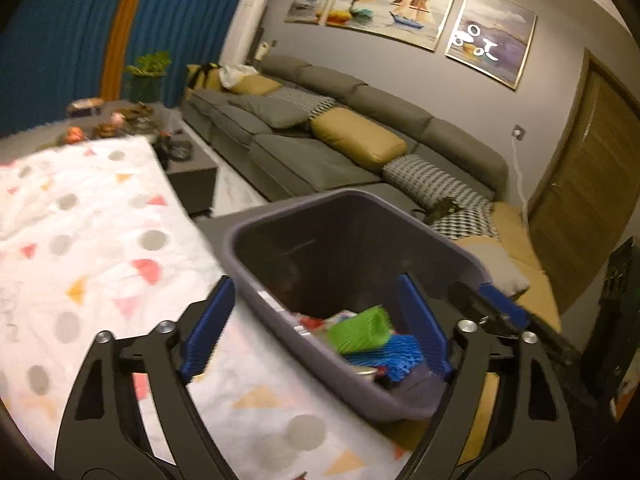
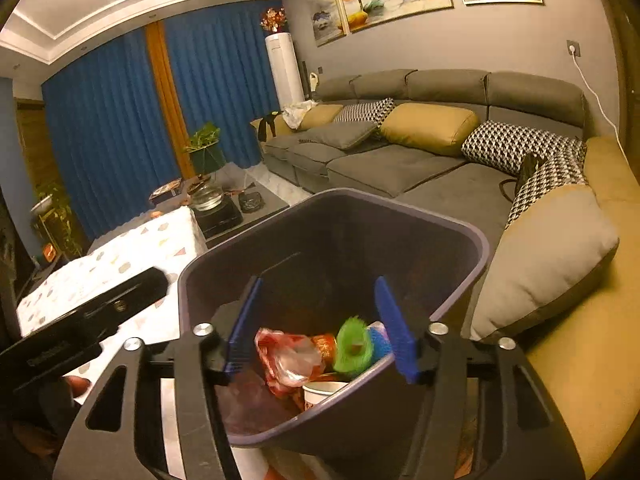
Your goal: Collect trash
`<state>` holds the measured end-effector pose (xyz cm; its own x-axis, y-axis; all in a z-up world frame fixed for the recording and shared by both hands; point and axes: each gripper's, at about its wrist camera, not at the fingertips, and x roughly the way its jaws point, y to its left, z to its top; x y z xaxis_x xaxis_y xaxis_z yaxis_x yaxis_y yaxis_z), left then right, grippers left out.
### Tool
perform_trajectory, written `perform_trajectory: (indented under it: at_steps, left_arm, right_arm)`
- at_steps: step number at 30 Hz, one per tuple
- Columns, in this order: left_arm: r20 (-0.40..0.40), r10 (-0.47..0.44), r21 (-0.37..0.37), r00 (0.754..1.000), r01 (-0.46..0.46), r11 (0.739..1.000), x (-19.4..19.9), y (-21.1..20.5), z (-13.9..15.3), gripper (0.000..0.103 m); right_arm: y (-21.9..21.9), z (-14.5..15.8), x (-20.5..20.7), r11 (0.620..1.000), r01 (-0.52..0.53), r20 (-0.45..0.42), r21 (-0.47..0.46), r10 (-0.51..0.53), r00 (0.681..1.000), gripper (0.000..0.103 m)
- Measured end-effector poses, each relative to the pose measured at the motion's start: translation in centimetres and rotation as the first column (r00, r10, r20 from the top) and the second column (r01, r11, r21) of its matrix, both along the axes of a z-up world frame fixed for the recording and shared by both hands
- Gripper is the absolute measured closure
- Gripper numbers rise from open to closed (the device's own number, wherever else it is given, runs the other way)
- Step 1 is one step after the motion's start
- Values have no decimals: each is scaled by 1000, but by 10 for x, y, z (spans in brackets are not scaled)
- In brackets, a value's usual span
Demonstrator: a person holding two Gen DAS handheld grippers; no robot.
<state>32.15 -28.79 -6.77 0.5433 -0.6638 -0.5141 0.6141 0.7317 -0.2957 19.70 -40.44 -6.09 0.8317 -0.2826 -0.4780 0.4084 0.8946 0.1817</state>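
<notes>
Grippers: left gripper (image 1: 316, 328) and right gripper (image 2: 316, 330) both spread apart, empty.
Risk: snagging rim of dark grey plastic bin (image 2: 476, 248), tipping out green foam net (image 2: 352, 346).

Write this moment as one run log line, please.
left gripper: open, empty | right gripper: open, empty | bin: holds green foam net, red bag

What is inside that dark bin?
The bin holds a green foam net, a blue foam net, a crinkled red and clear wrapper and a white cup. Whatever lies beneath this pile is covered.
</notes>
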Motion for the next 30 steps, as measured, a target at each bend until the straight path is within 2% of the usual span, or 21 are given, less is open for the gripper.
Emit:
perform_trajectory:
  at_steps: [3,5,8,9,13,16,19,24,30]
  left_arm:
    - [51,56,53,997,-58,997,-15,19,6,10]
    - [87,86,85,992,-94,992,-26,30,12,7]
    - [122,144,115,982,-158,981,-46,53,17,6]
    - [131,159,123,979,-175,977,-53,61,20,6]
    - [183,248,155,951,-277,948,-83,99,27,6]
    - [191,331,158,924,-362,919,-105,135,31,6]
    - [190,378,136,906,-406,904,-126,164,37,6]
    - [201,433,113,879,-460,881,-156,202,42,6]
    - [223,451,114,864,-482,869,-188,224,44,6]
  right_arm:
    - [5,5,-6,999,0,6,-39,0,1000,22]
    - [14,9,-11,997,-9,12,-71,10,1000,15]
    - [34,14,-18,992,-37,3,-123,38,999,12]
    - [42,15,-21,989,-46,-2,-141,46,999,6]
    - [81,23,-37,974,-95,12,-206,99,995,5]
    - [98,26,-49,971,-116,14,-210,121,993,5]
    - [117,30,-65,970,-132,29,-205,141,990,5]
    - [140,34,-90,973,-130,51,-192,143,988,5]
    - [170,38,-116,970,-158,64,-187,173,983,5]
